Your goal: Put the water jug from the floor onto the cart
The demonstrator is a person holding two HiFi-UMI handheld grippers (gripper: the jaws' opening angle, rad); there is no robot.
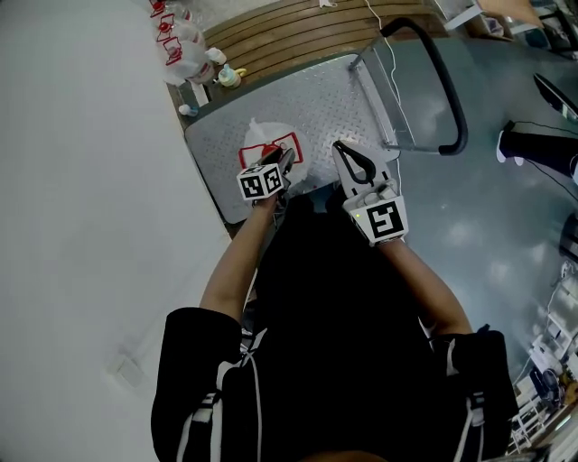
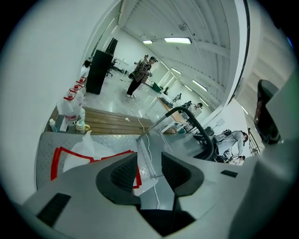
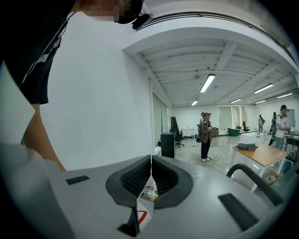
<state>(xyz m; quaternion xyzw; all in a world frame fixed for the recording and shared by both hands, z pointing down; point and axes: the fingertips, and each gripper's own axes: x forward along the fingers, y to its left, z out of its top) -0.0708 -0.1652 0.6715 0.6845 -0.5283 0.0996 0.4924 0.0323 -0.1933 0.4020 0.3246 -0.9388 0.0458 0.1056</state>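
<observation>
The water jug (image 1: 271, 143), clear plastic with a red-outlined label, sits on the cart's metal deck (image 1: 334, 99) near its front edge. In the left gripper view the water jug (image 2: 88, 156) lies just left of and beyond the jaws. My left gripper (image 1: 286, 161) hangs at the jug's right side, open with nothing between its fingers; the gap shows clearly at the left gripper (image 2: 149, 163). My right gripper (image 1: 339, 147) is over the deck to the jug's right, apart from it. In its own view the right gripper (image 3: 150, 163) is shut, tips touching and holding nothing.
The cart's black handle (image 1: 447, 81) rises at the right. Behind the cart a wooden platform (image 1: 298, 27) holds more jugs (image 1: 176, 41) and small bottles (image 1: 226, 77). A white wall runs along the left. A person's foot (image 1: 524, 144) is at right; another person (image 2: 140, 74) stands far off.
</observation>
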